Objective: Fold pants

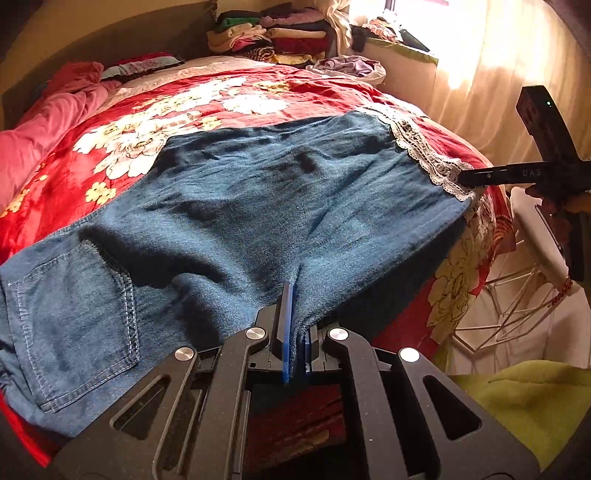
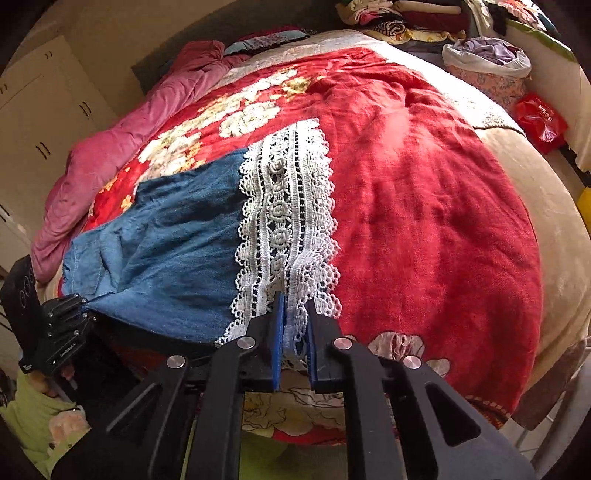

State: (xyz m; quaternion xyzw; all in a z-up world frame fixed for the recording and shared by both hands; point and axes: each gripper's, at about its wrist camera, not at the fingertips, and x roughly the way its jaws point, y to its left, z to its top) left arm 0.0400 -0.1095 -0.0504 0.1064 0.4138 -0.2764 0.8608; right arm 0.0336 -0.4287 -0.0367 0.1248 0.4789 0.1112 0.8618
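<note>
Blue denim pants (image 1: 258, 192) lie spread flat across a red floral bedspread (image 1: 166, 110), with a back pocket (image 1: 74, 325) at the near left. Their leg end carries a white lace hem (image 2: 288, 206). My left gripper (image 1: 297, 314) is shut on a pinched fold of denim at the near edge. My right gripper (image 2: 294, 306) is shut on the lace hem at the bed's near edge. In the left wrist view the right gripper (image 1: 465, 179) pinches the lace at the far right. In the right wrist view the left gripper (image 2: 86, 306) grips denim at the lower left.
A pink quilt (image 1: 44, 122) is bunched along the bed's left side. Stacks of folded clothes (image 1: 273, 33) and a basket of laundry (image 2: 487, 66) stand at the head. A white wire rack (image 1: 517, 295) and a curtain (image 1: 498, 74) are beside the bed on the right.
</note>
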